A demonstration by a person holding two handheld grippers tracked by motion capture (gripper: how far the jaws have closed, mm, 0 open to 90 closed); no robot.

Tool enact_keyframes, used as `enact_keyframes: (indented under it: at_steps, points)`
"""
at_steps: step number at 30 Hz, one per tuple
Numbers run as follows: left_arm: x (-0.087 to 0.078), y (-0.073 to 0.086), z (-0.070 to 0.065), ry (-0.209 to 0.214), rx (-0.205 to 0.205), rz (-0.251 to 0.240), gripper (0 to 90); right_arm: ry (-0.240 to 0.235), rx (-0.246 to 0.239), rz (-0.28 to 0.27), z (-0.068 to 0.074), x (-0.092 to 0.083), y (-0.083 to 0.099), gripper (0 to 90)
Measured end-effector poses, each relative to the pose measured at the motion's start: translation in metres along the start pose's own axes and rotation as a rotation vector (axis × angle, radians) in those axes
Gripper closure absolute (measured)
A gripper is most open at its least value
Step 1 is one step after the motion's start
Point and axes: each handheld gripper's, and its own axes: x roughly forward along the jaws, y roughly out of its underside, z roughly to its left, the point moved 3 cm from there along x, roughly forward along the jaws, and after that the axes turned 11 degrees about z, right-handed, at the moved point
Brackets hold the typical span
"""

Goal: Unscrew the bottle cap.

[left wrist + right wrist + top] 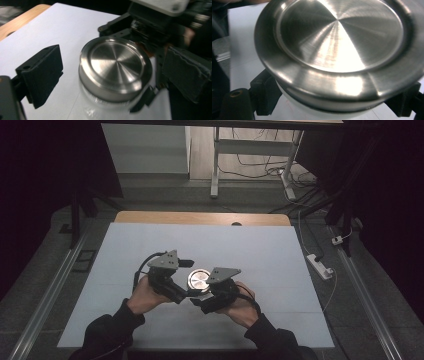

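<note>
Steel-lidded jar [198,281] stands upright near the middle of the bench [270,250], on its pale sheet, between the two grippers. Its round brushed-metal lid [115,65] sits on a clear body that shows just beneath the rim in the left gripper view. The right gripper [206,301] is clamped on the jar: in the right gripper view its black jaws press against the clear body right under the lid's overhang, one at each side. The left gripper [189,292] has its jaws spread, holding nothing; in its own view one padded jaw stands clear of the lid on the left with bare sheet between, and the other lies close beside the lid on the right, blurred, so contact there cannot be told. The person's hands [142,296] hold both grippers from the near edge, dark sleeves [107,330] coming in below.
</note>
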Motion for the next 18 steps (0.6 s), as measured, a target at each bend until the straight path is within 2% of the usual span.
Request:
enact_keyframes:
  at_steps: [1,2,3,5,6,8,9,10,11,12,14,15,16,17,18]
  points:
    - [-0.002,0.002,0.0,0.009,0.032,0.017,3.3,-0.016,-0.009,-0.003,0.001,0.0,0.0,15.1]
    - [-0.004,0.005,-0.003,0.028,0.099,0.054,4.8,-0.054,-0.038,-0.003,0.002,0.0,0.0,15.1]
    - [-0.004,0.005,-0.003,0.028,0.099,0.054,4.6,-0.069,-0.047,-0.002,0.004,0.0,-0.001,15.1]
    - [0.0,0.007,-0.005,0.042,0.138,0.084,5.3,-0.099,-0.084,0.003,0.009,0.001,-0.001,15.1]
    - [0.006,0.007,-0.009,0.048,0.171,0.106,5.4,-0.113,-0.101,0.006,0.011,0.001,-0.001,15.1]
    - [0.008,0.007,-0.01,0.057,0.183,0.112,6.9,-0.13,-0.135,0.013,0.016,0.001,-0.002,15.1]
    - [0.012,0.007,-0.013,0.073,0.209,0.121,8.9,-0.139,-0.145,0.012,0.018,0.002,-0.002,15.1]
    - [0.012,0.007,-0.013,0.073,0.209,0.121,11.9,-0.143,-0.153,0.014,0.02,0.002,-0.002,15.1]
    - [0.014,0.008,-0.015,0.066,0.235,0.122,15.0,-0.145,-0.16,0.013,0.021,0.002,-0.002,15.1]
    - [0.014,0.008,-0.016,0.061,0.235,0.113,17.9,-0.144,-0.168,0.014,0.022,0.001,-0.003,15.1]
    - [0.014,0.008,-0.015,0.057,0.225,0.108,18.2,-0.136,-0.165,0.016,0.022,0.001,-0.003,15.1]
    - [0.014,0.008,-0.015,0.048,0.212,0.1,18.4,-0.132,-0.157,0.01,0.02,0.001,-0.003,15.1]
    - [0.016,0.006,-0.013,0.017,0.173,0.085,18.5,-0.126,-0.146,0.006,0.018,0.0,-0.003,15.1]
    - [0.016,0.006,-0.013,0.017,0.173,0.085,18.5,-0.115,-0.131,0.002,0.016,0.0,-0.003,15.1]
    - [0.017,0.005,-0.012,-0.001,0.147,0.079,18.5,-0.115,-0.131,0.002,0.016,0.0,-0.003,15.1]
